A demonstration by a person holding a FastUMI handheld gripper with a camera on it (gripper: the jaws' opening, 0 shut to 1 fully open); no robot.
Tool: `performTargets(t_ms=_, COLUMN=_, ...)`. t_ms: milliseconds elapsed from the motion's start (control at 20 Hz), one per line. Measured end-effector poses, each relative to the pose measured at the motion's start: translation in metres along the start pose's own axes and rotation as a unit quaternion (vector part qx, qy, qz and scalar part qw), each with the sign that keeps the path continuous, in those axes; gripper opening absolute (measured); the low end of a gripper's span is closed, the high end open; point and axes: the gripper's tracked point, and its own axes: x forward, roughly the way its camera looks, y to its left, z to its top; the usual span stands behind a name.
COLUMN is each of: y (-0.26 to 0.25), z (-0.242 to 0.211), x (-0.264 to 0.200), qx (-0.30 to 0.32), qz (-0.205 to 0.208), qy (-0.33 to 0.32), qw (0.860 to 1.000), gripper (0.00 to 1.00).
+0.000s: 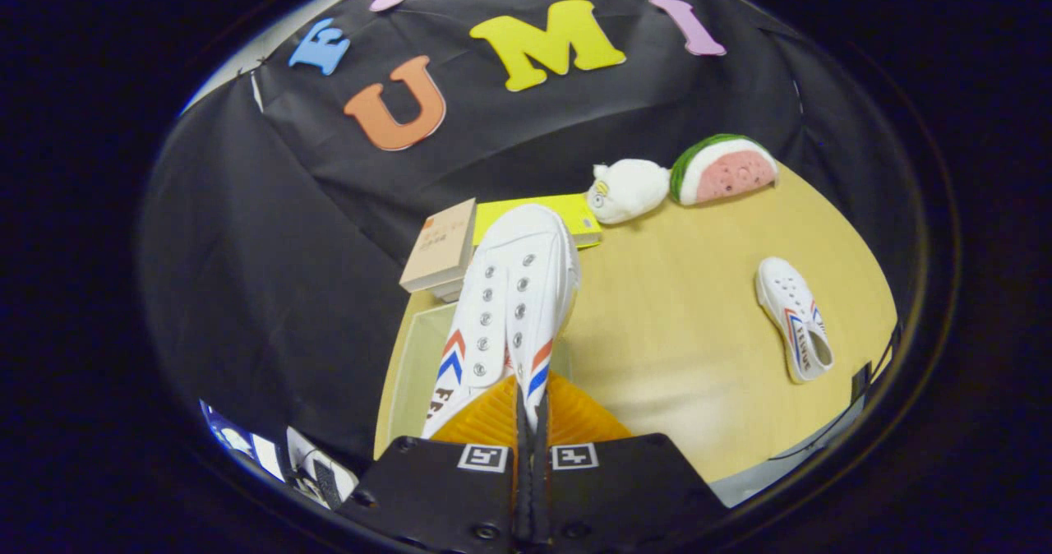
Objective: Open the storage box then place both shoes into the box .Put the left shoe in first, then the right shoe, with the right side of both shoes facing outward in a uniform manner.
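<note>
The hand-held gripper point(530, 422) is closed on a white shoe point(514, 291), its two fingers pressed together on the shoe's rear edge; the shoe points away from the fingers, eyelets up, with red and blue chevrons on its sides; it hangs over a pale open box point(415, 365) that sits on the wooden worktop point(682, 348), just left of the fingers. A second white shoe point(795, 320) lies on its side on the worktop, well apart to the right. Beyond the held shoe sit a tan book point(440, 246) and a yellow book point(575, 213); further right, by the black cloth wall, rest a white plush toy point(629, 191) and a watermelon-slice cushion point(723, 168), touching each other.
</note>
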Motion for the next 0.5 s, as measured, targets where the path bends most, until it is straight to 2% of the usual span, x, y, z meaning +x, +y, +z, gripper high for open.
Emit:
performTargets(t_ms=300, y=0.066, z=-0.035, x=0.054, qx=-0.023, qz=0.014, qy=0.036, qw=0.999, gripper=0.06)
performTargets(t_ms=500, y=0.081, z=-0.057, x=0.089, qx=-0.017, qz=0.007, qy=0.062, qw=0.998, gripper=0.06)
